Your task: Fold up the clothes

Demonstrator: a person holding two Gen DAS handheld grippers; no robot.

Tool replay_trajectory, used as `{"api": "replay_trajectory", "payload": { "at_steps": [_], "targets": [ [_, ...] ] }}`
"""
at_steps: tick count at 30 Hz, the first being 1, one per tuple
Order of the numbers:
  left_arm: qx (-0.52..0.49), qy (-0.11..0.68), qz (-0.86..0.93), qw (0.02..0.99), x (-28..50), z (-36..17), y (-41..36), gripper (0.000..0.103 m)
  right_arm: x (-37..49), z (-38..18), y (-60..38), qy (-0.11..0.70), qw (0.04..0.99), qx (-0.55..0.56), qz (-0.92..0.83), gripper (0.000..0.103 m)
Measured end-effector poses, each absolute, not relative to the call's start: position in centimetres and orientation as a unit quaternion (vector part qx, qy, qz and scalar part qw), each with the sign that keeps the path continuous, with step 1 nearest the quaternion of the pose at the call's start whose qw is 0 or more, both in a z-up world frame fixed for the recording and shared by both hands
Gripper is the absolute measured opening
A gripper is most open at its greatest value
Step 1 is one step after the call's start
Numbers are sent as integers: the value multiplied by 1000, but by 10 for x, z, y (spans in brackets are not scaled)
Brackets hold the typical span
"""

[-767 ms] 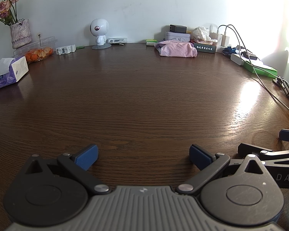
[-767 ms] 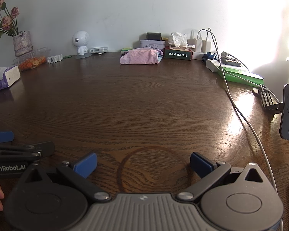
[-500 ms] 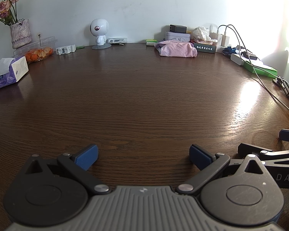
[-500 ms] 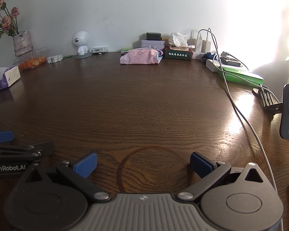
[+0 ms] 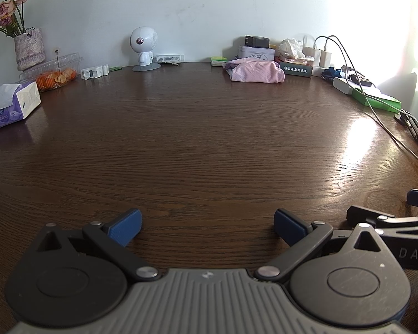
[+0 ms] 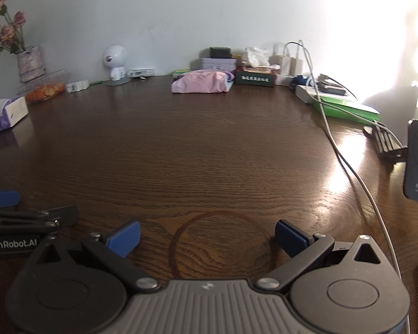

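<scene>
Clothes are seen far away, at the back of the table, close to the wall. They are pink and lie in a soft bundle. The bundle is longer from side to side than from front to back. It is touched by nothing but the table, and a dark box sits just beside it on the right.

Both tongs are low, at the near edge of the table, side by side. The left tongs are wide apart and nothing is held in them. The right tongs are wide apart too, and nothing is held there either. A round ring mark on the wood is seen between the blue tips of the right tongs.

From the left tongs, the pink bundle lies ahead and a little to the right. From the right tongs, it lies almost straight ahead, only a bit to the left. So the right tongs are judged to be slightly better lined up, but the bundle is well apart from both.

Folding is not yet begun. A long reach across the bare wood is needed first. A white cable lies along the right side and could be caught.
</scene>
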State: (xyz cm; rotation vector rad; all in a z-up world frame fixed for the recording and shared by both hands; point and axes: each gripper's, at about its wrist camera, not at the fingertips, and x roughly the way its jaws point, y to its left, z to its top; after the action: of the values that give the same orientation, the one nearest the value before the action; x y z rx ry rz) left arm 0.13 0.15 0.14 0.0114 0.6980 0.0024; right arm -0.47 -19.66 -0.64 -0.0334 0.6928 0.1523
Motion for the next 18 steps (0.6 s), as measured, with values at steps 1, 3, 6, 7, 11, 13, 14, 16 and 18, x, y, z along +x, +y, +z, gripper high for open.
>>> {"api": "replay_trajectory", "payload": {
  "at_steps": [1,3,6,7,11,13,14,16,18],
  "targets": [
    [6,342,-1,940,1,1,1,102,-6,-6,-197,339,938,-12,63,103],
    [8,342,-5,940,1,1,-1,102,-7,-7,-197,339,939,-7,49,103],
    [8,342,-5,940,3,0,0,102,-8,-8,-201,340,940,-5,43,103],
    [8,342,-5,940,2,1,2,102,-8,-8,-202,340,940,-6,43,103],
    [7,342,-1,940,2,1,1,102,-11,-6,-200,340,939,-8,47,103],
    [8,342,0,940,2,1,0,102,-12,-6,-200,340,939,-10,50,103],
    [7,342,0,940,2,1,0,102,-11,-6,-200,340,939,-10,51,103],
    [7,342,-2,940,1,1,0,102,-11,-6,-201,340,939,-11,53,103],
    [7,342,-1,940,1,1,-1,102,-12,-7,-202,340,939,-11,55,103]
  ]
}}
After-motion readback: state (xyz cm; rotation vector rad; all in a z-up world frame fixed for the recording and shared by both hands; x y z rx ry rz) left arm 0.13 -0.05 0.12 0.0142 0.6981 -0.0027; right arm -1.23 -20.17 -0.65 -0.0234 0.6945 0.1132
